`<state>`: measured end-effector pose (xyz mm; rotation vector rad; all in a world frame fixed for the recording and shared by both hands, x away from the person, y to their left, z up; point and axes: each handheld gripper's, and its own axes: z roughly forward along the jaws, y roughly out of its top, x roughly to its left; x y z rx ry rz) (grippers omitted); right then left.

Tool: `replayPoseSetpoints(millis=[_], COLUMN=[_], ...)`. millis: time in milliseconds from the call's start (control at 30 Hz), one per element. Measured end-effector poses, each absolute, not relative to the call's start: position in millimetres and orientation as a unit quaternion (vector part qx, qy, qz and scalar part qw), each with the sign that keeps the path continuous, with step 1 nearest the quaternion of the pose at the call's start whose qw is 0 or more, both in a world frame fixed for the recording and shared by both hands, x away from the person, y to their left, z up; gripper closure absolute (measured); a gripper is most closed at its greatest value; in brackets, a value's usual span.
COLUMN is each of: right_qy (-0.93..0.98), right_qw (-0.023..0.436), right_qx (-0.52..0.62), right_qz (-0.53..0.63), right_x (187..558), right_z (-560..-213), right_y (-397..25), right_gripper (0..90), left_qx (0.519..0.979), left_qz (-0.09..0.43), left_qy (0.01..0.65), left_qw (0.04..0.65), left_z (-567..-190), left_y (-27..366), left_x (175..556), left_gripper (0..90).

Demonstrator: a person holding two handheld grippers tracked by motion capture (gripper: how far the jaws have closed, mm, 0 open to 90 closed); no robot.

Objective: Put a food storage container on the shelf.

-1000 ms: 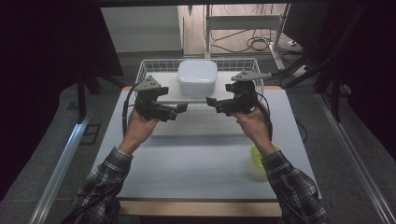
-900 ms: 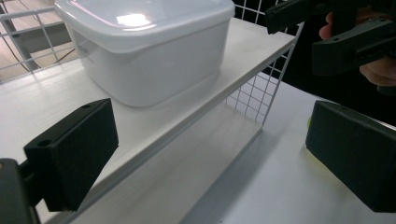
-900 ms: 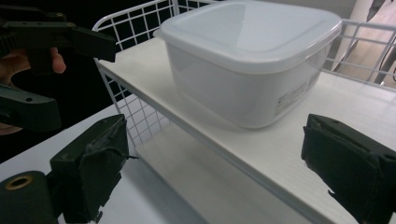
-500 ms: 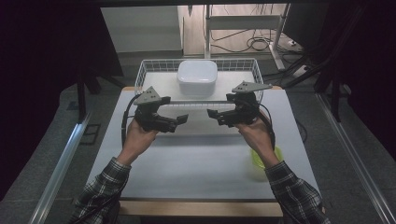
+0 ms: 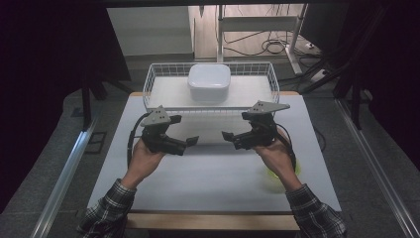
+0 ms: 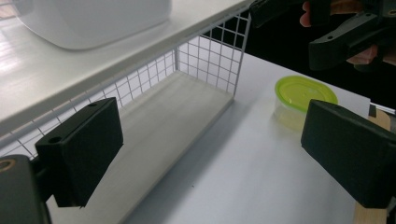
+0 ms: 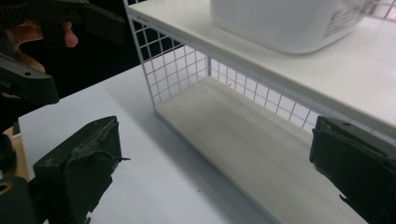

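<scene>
**One white box, waiting in the basket**

We are looking at a single white box (image 5: pixel 208 82) with rounded corners. It is sitting in the wire basket (image 5: pixel 148 89) at the far edge of the bench (image 5: pixel 213 173), roughly in the middle of the basket's length. We are judging it to be rigid plastic: stiff, smooth and probably light, so the jaws could be slipping on its glossy sides if they are closing too gently. Its width looks large against a single pair of jaws, so we are leaning towards taking it from both ends, one gripper on each short side, just under the rim where the wall meets the lid. Whether it is holding anything inside, we cannot tell.

The basket is looking light as well, with thin wire walls that would be flexing under a hard pinch; its top rim is the sounder place to grip.

Nearer to us, the left gripper (image 5: pixel 187 145) and the right gripper (image 5: pixel 231 140) are hanging above the bare bench, pointing towards each other and apart from the basket. Both pairs of jaws are standing wide open with nothing between them, as the two gripper views are showing.

Counting outward, we are finding one box, one basket, two grippers, and one small tub with a green lid (image 6: pixel 306 93), which is resting on the bench near our right forearm.
</scene>
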<state>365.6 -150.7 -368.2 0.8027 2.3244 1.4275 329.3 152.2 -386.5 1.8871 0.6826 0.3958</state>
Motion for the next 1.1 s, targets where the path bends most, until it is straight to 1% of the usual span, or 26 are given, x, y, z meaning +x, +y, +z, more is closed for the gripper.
replayPoseSetpoints(millis=[233, 533, 667, 933, 1100], right_qy=[0.817, 0.816, 0.816, 0.809, 0.806], right_qw=[0.153, 0.155, 0.150, 0.138, 0.134], right_qx=[0.272, 0.271, 0.274, 0.296, 0.303], right_qz=[0.485, 0.486, 0.486, 0.488, 0.490], right_x=[350, 329, 322, 312, 303], right_z=[-380, -395, -403, -424, -434], right_y=[-153, -160, -164, -174, -179], right_gripper=[2.6, 2.3, 2.3, 0.5, 0.5], left_qx=[0.792, 0.794, 0.793, 0.804, 0.800], left_qz=[0.167, 0.168, 0.165, 0.176, 0.172], left_qy=[0.276, 0.283, 0.291, 0.281, 0.289], left_qw=[0.518, 0.512, 0.510, 0.493, 0.497], left_z=[-397, -416, -425, -443, -454], left_y=[151, 154, 154, 152, 156], left_x=[312, 296, 291, 279, 270], left_gripper=[5.1, 4.5, 4.3, 2.3, 1.2])
